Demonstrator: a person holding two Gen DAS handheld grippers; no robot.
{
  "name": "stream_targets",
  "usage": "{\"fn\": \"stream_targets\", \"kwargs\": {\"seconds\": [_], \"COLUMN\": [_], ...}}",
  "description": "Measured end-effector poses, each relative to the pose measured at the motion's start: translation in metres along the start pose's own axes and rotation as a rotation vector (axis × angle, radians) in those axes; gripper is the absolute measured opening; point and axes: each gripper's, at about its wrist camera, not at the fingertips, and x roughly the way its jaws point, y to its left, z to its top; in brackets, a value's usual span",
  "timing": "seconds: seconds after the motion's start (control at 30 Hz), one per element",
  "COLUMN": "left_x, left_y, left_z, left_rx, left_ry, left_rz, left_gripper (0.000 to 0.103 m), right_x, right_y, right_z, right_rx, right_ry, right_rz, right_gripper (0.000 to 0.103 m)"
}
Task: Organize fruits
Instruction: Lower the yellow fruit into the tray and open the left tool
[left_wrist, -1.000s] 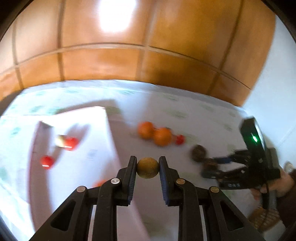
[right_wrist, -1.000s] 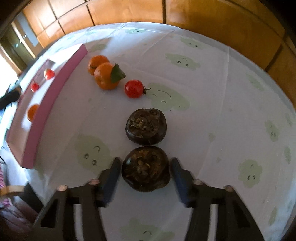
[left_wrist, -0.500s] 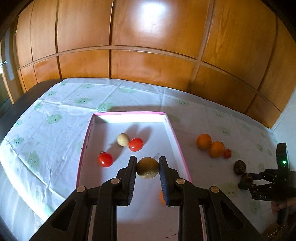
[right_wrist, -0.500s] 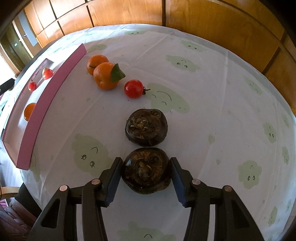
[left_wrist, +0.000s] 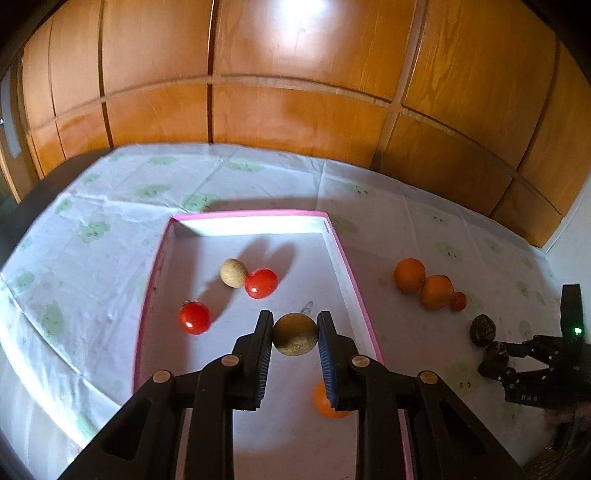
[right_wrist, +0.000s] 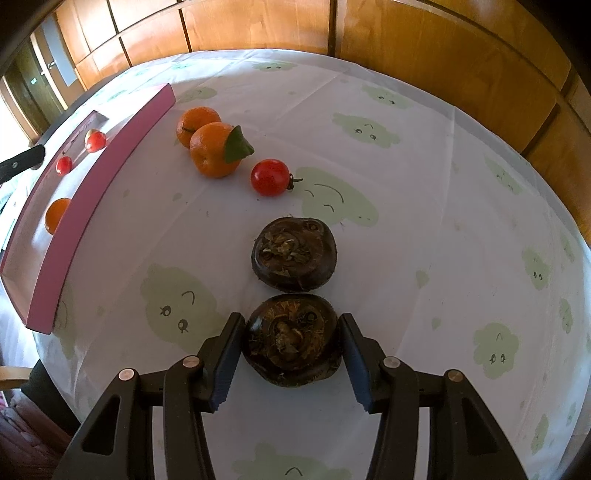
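My left gripper (left_wrist: 295, 334) is shut on a small brown round fruit (left_wrist: 295, 333) and holds it above the pink-rimmed white tray (left_wrist: 334, 243). In the tray lie two red tomatoes (left_wrist: 261, 283), a tan fruit (left_wrist: 233, 272) and an orange (left_wrist: 325, 404) partly hidden by a finger. My right gripper (right_wrist: 291, 334) has its pads against a dark brown chestnut-like fruit (right_wrist: 291, 339) on the tablecloth. A second dark fruit (right_wrist: 293, 258) lies just beyond it. Two oranges (right_wrist: 214, 147) and a red tomato (right_wrist: 270, 177) lie further off.
The table (right_wrist: 443, 184) carries a white cloth printed with green faces. Wooden wall panels (left_wrist: 295, 92) stand behind it. The tray's pink side (right_wrist: 99, 192) stands left of the loose fruits. The right gripper also shows in the left wrist view (left_wrist: 495, 354).
My left gripper has swung left from the loose fruits to over the tray, still holding the brown fruit. My right gripper's fingers have narrowed onto the near dark fruit.
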Motion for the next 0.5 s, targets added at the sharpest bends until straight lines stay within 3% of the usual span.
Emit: {"fn": "stream_targets", "kwargs": {"seconds": [0.2, 0.5], "left_x": [0.024, 0.048], "left_y": [0.000, -0.007], "left_z": [0.009, 0.010], "left_rx": [-0.034, -0.008], "left_ry": [0.056, 0.086], "left_rz": [-0.048, 0.003], "left_gripper": [0.024, 0.026], "right_x": [0.001, 0.001], "right_y": [-0.001, 0.002], "right_z": [0.001, 0.001], "right_rx": [-0.002, -0.009], "right_ry": [0.001, 0.001], "right_rz": [-0.002, -0.009], "right_gripper": [0.052, 0.052]}}
